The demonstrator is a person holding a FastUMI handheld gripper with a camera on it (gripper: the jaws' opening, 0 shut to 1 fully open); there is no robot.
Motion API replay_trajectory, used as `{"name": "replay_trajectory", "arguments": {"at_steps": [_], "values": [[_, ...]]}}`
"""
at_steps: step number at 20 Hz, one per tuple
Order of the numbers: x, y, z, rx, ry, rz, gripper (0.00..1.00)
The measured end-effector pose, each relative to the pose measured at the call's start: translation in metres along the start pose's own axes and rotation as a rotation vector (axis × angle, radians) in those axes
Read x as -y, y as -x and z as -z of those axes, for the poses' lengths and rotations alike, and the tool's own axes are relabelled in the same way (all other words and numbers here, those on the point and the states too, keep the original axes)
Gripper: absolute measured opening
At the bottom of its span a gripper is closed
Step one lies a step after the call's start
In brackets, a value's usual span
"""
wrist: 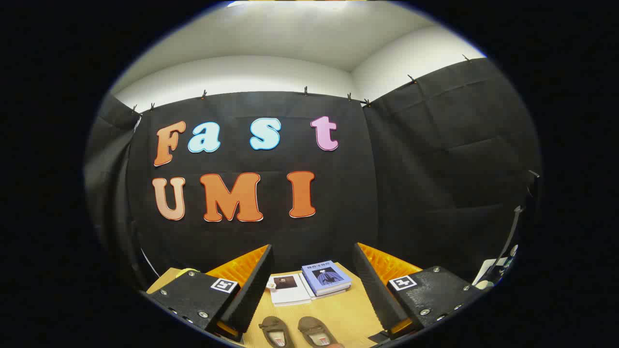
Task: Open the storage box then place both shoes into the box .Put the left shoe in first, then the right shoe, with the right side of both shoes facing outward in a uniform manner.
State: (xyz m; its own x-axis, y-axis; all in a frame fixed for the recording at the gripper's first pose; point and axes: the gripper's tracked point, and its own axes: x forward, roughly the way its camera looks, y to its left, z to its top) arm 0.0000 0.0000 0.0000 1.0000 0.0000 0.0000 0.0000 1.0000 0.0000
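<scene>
Tongs (312,285) held apart and empty above the tabletop (346,309), two shoes (300,332) low between the fingers, books (309,285) beyond; risk: seizing the wrong shoe first, since left and right look alike.

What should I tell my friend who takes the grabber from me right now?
Gripper: open, holding nothing, fingers spread wide above the table.
Shoes: two brown shoes lie side by side on the table, between the fingers and close below them.
Beyond them: a white book and a blue book.
Done: neither shoe has been picked up.
Left: find and open the box, then left shoe in, right shoe after.
</scene>
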Motion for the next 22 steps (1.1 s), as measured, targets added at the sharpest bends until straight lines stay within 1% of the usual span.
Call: {"name": "replay_trajectory", "arguments": {"at_steps": [3, 9, 18, 20, 22], "values": [[-0.003, -0.002, 0.005, -0.012, -0.007, -0.011, 0.98], [0.001, -0.004, 0.008, -0.009, -0.001, -0.004, 0.98], [0.022, 0.002, 0.013, -0.019, -0.008, 0.04, 0.98], [0.019, 0.0, 0.018, -0.024, -0.032, 0.024, 0.98], [0.01, -0.002, 0.027, -0.041, -0.086, -0.018, 0.98]]}}
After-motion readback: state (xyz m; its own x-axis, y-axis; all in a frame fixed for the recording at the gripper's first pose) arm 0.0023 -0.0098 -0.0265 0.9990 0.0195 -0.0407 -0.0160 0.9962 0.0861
